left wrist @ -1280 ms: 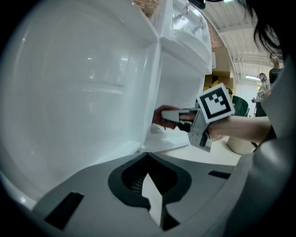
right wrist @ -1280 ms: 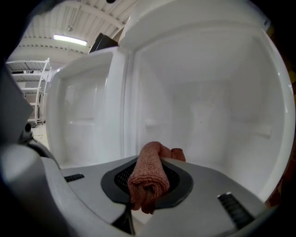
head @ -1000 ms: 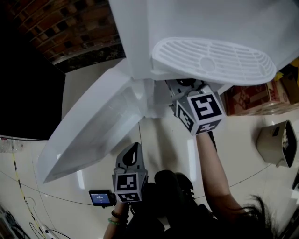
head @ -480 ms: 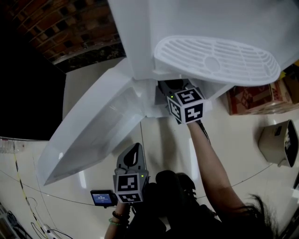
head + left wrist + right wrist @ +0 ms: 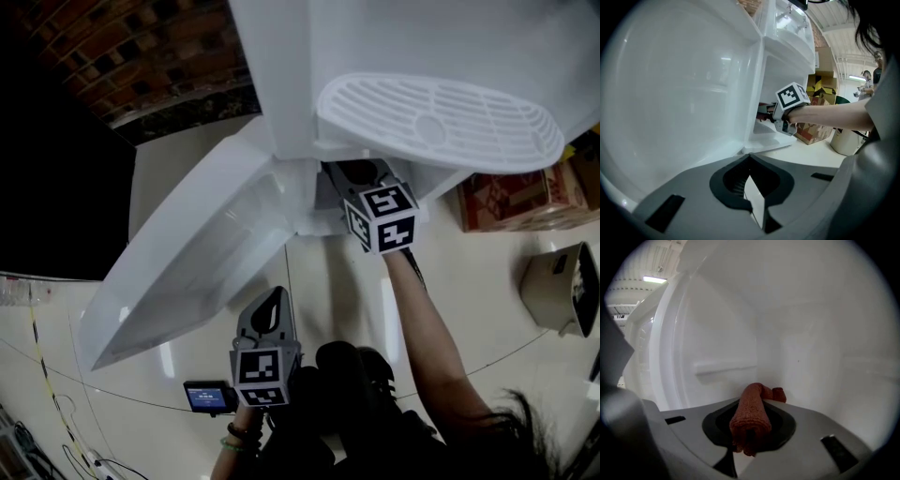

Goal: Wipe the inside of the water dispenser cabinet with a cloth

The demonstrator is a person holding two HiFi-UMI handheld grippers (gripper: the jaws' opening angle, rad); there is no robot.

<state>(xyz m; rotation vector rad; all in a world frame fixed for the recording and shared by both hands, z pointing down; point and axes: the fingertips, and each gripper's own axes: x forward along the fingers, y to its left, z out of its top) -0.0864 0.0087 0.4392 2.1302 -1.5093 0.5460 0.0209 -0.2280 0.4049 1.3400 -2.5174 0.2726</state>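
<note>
The white water dispenser (image 5: 309,66) stands with its lower cabinet door (image 5: 187,272) swung open to the left. My right gripper (image 5: 354,176) reaches into the cabinet under the drip tray (image 5: 436,122), its jaws hidden there. In the right gripper view the right gripper (image 5: 751,404) is shut on a rolled reddish-brown cloth (image 5: 749,420), whose far end lies against the white back corner of the cabinet (image 5: 811,357). My left gripper (image 5: 273,294) hangs low in front of the door, shut and empty. The left gripper (image 5: 750,159) faces the door's inner side (image 5: 670,84).
Cardboard boxes (image 5: 511,192) sit right of the dispenser, with a beige bin (image 5: 558,286) nearer me. A small device with a blue screen (image 5: 204,397) is beside my left hand. Cables (image 5: 47,441) lie on the floor at lower left. A brick wall (image 5: 141,56) runs behind.
My right gripper pushed deeper into the cabinet with the cloth, then came back slightly to the right. The left gripper has stayed put.
</note>
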